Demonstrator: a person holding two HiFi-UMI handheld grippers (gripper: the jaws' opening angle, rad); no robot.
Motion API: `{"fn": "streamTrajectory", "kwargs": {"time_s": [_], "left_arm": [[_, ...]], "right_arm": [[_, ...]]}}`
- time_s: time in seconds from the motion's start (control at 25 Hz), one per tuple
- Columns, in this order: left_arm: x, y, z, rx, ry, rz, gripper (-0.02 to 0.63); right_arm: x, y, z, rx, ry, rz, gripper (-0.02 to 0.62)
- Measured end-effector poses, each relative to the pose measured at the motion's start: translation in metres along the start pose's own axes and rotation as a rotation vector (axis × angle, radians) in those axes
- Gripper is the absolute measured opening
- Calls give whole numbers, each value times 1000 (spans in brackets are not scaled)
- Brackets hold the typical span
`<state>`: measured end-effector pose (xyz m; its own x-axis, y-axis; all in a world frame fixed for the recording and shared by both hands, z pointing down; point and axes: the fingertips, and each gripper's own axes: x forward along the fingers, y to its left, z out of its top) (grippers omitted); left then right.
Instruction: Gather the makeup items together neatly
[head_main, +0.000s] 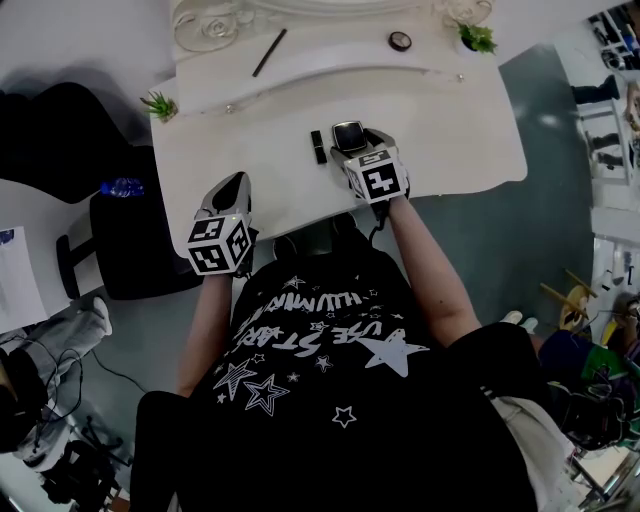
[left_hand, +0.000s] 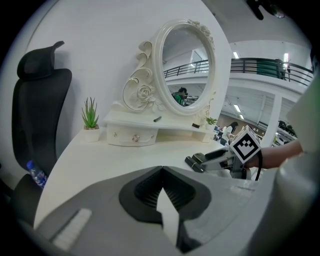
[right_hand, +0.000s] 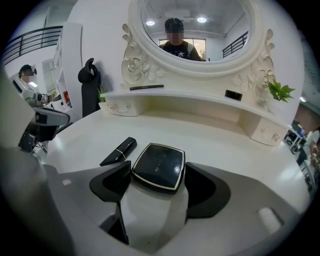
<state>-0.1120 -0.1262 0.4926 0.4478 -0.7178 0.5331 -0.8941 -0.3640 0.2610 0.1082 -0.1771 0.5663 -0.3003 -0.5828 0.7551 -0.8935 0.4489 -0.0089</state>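
A black square compact with a gold rim lies on the white vanity table, its near half between the jaws of my right gripper, which is shut on it. Just left of the compact lies a black lipstick, parallel to it. A thin dark pencil and a small round pot rest on the raised shelf under the mirror. My left gripper hovers at the table's front left edge, shut and empty. The left gripper view has the right gripper over at the right.
An ornate white oval mirror stands on the shelf. Small potted plants sit at the table's left end and the shelf's right end. A black chair with a water bottle stands left of the table.
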Motion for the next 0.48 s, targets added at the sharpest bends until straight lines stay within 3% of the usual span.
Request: {"fn": "streamTrajectory", "kwargs": {"time_s": [0.28,0.48], "left_arm": [[-1,12,6,-3,-20,-10,2],[-10,27,11,-11,-48,-8,2]], "right_arm": [[-8,-2,15,26,-35,-44,403],[-27,-9,48,122,-130,-103,391]]}}
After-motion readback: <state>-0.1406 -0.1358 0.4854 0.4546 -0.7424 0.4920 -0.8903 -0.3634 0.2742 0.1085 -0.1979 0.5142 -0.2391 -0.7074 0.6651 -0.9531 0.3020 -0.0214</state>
